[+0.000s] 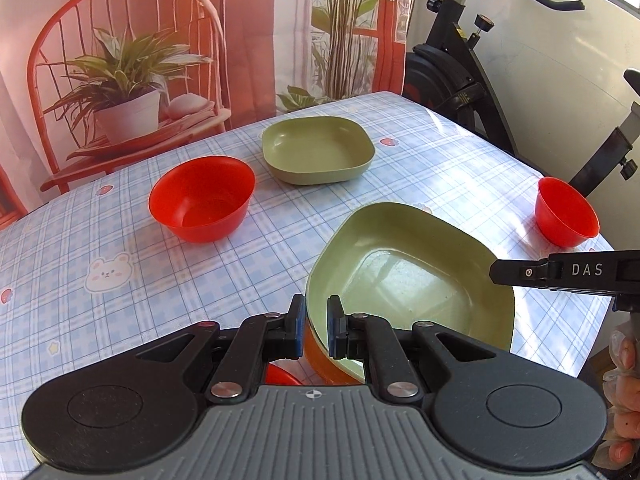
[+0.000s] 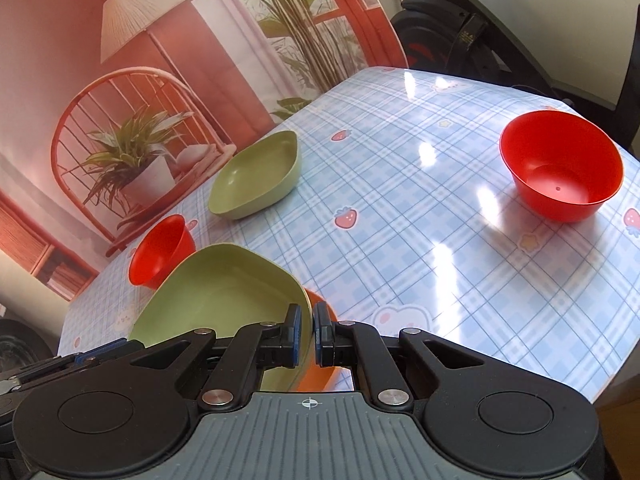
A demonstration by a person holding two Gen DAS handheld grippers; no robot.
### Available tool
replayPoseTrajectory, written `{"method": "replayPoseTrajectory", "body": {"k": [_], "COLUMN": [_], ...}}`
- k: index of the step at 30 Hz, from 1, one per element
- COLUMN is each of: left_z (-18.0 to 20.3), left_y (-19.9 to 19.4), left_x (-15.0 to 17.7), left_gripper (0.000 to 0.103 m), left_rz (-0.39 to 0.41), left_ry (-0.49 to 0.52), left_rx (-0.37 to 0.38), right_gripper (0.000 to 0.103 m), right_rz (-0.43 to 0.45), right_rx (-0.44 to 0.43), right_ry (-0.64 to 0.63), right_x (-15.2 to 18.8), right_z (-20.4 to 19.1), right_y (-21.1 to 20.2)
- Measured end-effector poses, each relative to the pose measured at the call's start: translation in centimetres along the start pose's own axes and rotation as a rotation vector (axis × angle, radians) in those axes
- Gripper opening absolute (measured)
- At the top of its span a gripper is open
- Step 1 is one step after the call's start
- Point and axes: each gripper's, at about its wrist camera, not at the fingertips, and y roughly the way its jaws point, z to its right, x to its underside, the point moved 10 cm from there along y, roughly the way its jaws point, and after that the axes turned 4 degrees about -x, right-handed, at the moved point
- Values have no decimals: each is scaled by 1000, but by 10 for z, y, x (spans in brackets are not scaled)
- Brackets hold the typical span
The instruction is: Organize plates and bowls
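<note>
Two green plates sit in view: one I hold tilted near the front of the bench, and another green plate resting flat farther back. My left tool is pinching the rim of the held green plate, one pad inside and one outside. My right tool is pinching the opposite rim of the same plate, its fingers nearly pressed together on the thin edge. Under the held plate shows an orange bowl, though I cannot tell if they touch. One red bowl stands just beside the far plate, and another red bowl stands well apart near the bench's right edge.
</note>
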Motion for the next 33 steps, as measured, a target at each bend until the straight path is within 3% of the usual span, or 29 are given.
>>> {"method": "replayPoseTrajectory", "body": {"k": [9, 16, 33], "left_z": [4, 3, 1], "left_y": [19, 27, 38], "left_x": [3, 12, 20], "left_gripper": [12, 12, 12], "left_rz": [-37, -89, -116], "left_ry": [35, 44, 46], "left_rx": [-50, -53, -49], "right_gripper": [7, 8, 11], "right_rz": [-11, -14, -30], "right_rx": [-7, -12, -10], "right_ry": [-34, -42, -41], "right_x": [3, 3, 10], "right_z": [6, 10, 10], "right_y": [15, 17, 22]}}
